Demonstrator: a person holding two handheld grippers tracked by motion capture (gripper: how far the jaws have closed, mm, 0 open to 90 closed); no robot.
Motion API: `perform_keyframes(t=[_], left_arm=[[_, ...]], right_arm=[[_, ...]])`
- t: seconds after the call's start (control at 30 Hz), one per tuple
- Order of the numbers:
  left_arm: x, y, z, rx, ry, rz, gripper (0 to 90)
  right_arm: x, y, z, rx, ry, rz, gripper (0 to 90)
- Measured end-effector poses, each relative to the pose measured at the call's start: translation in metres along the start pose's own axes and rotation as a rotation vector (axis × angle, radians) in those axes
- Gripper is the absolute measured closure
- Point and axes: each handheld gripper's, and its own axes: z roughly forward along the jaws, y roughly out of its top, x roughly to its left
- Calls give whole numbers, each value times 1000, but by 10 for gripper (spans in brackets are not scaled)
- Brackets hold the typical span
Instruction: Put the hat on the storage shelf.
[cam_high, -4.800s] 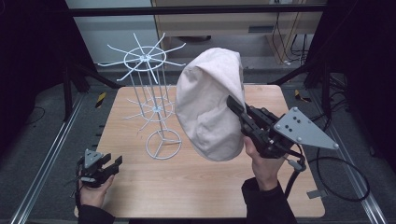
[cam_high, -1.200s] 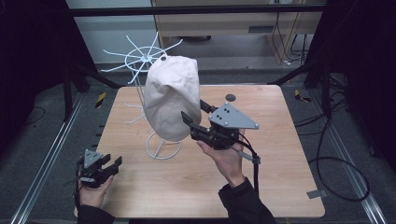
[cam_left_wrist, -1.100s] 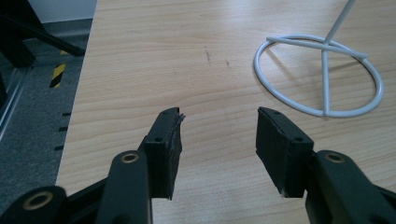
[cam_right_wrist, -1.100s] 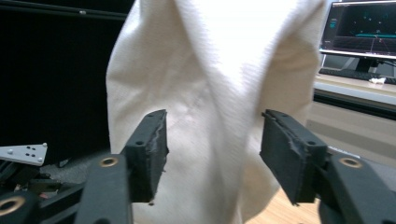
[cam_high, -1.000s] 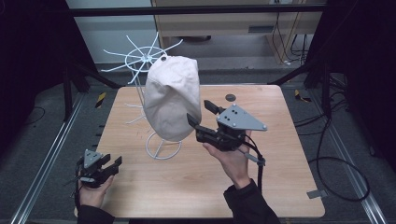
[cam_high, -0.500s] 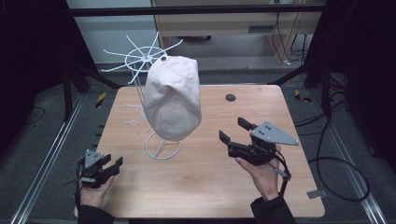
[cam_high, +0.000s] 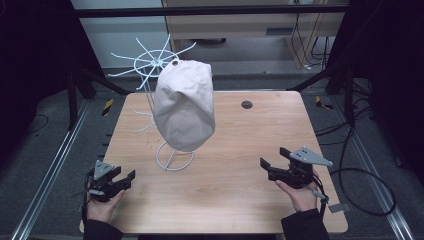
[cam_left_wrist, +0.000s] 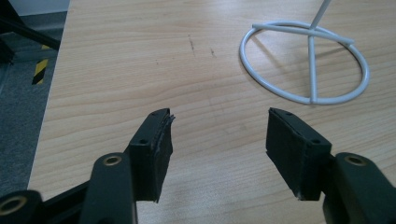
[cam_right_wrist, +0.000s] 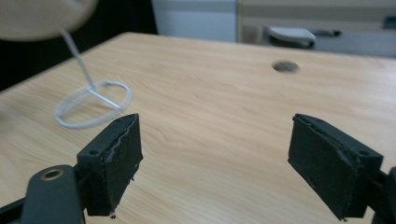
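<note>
A beige cap (cam_high: 184, 107) hangs on a white wire rack (cam_high: 155, 62) that stands left of the table's middle on a ring base (cam_high: 175, 159). My left gripper (cam_high: 125, 176) rests at the front left corner. It is open, its jaws have just been opening, and nothing lies between them; it (cam_left_wrist: 219, 114) faces the ring base (cam_left_wrist: 312, 74). My right gripper (cam_high: 273, 157) sits low at the front right, open and empty, its jaws also just opening. In its own view it (cam_right_wrist: 217, 121) looks across bare wood at the ring base (cam_right_wrist: 74, 122) and the blurred cap (cam_right_wrist: 42, 16).
The wooden table (cam_high: 240, 200) has a round hole (cam_high: 246, 104) near its far right. A cable (cam_high: 360, 185) loops on the floor right of the table. Metal rails run along both sides, and the rack's wire arms stick out at the back left.
My right gripper has left the cap, which stays hung on the rack, and has swung right and down to the table's front right. The left hand has kept still.
</note>
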Motion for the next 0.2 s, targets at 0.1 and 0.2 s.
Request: perform_keyframes(t=[0.1, 0.2], left_arm=[[0, -1, 3, 14, -10, 8, 375], [0, -1, 4, 28, -10, 11, 355]], right_arm=[[-13, -15, 1, 38, -40, 17, 176], [-27, -30, 3, 92, -81, 32, 174]])
